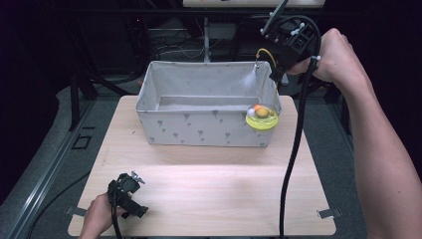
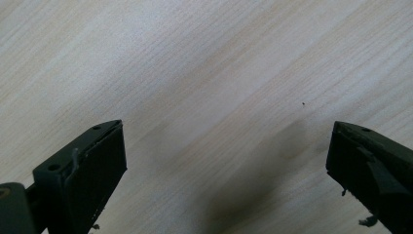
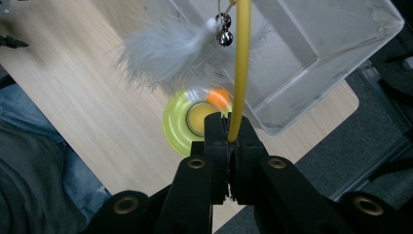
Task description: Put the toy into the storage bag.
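A cat toy hangs from my right gripper (image 1: 276, 74): a yellow-green disc (image 1: 262, 118) with an orange ball on it, a thin yellow rod (image 1: 266, 52), and a grey feather with small bells. The disc hangs at the front right corner of the grey fabric basket (image 1: 199, 127). In the right gripper view the right gripper (image 3: 229, 129) is shut on the yellow rod (image 3: 241, 63), with the feather (image 3: 165, 53), the bells (image 3: 224, 29) and the disc (image 3: 178, 122) beyond the jaws. My left gripper (image 1: 137, 195) rests low at the table's front left. Its jaws (image 2: 226, 165) stand wide open over bare wood.
The basket (image 3: 311, 63) stands at the back of the light wooden table (image 1: 209, 189), its inside bare where visible. A black cable (image 1: 293, 164) trails from the right gripper across the table's right side. Dark floor and equipment surround the table.
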